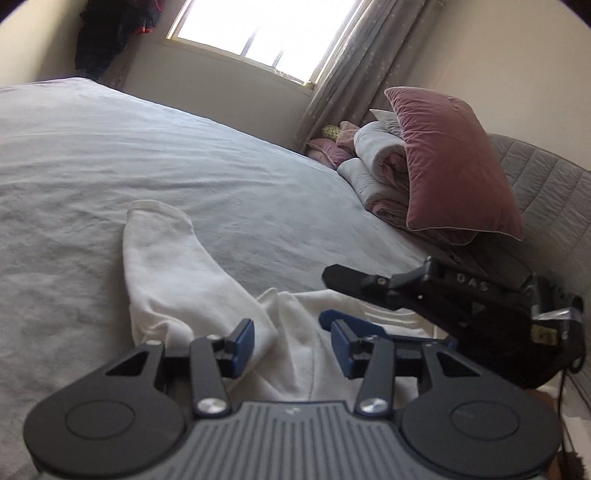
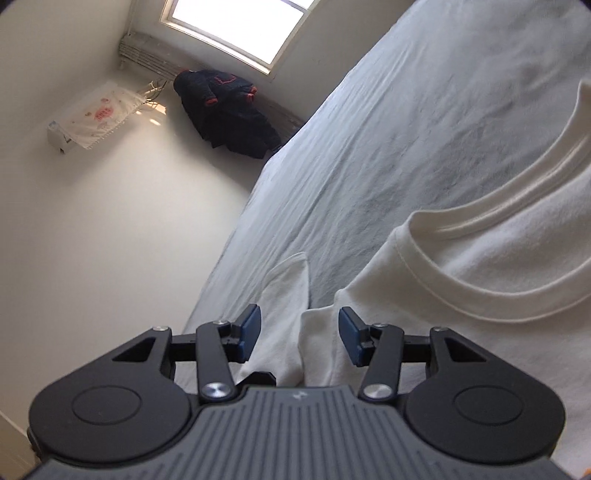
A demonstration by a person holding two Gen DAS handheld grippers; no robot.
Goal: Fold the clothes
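Observation:
A white long-sleeved shirt (image 1: 207, 295) lies on the grey bed sheet (image 1: 147, 147), one sleeve (image 1: 162, 254) stretched away across the bed. My left gripper (image 1: 291, 343) hangs low over the shirt where the sleeve meets the body, open, its blue pads (image 1: 243, 341) clear of the cloth. The right gripper (image 1: 328, 297) shows just to the right, over the same shirt. In the right wrist view the ribbed collar (image 2: 480, 266) curves at the right and a folded shoulder edge (image 2: 314, 343) lies under my right gripper (image 2: 300, 334), which is open and grips nothing.
A pink pillow (image 1: 454, 166) leans on folded duvets (image 1: 376, 158) against the quilted headboard (image 1: 546, 184) at the right. Beyond the bed are a window (image 1: 258, 29), a curtain (image 1: 362, 62) and a hanging dark jacket (image 2: 225, 107). A covered wall unit (image 2: 96, 114) is mounted high.

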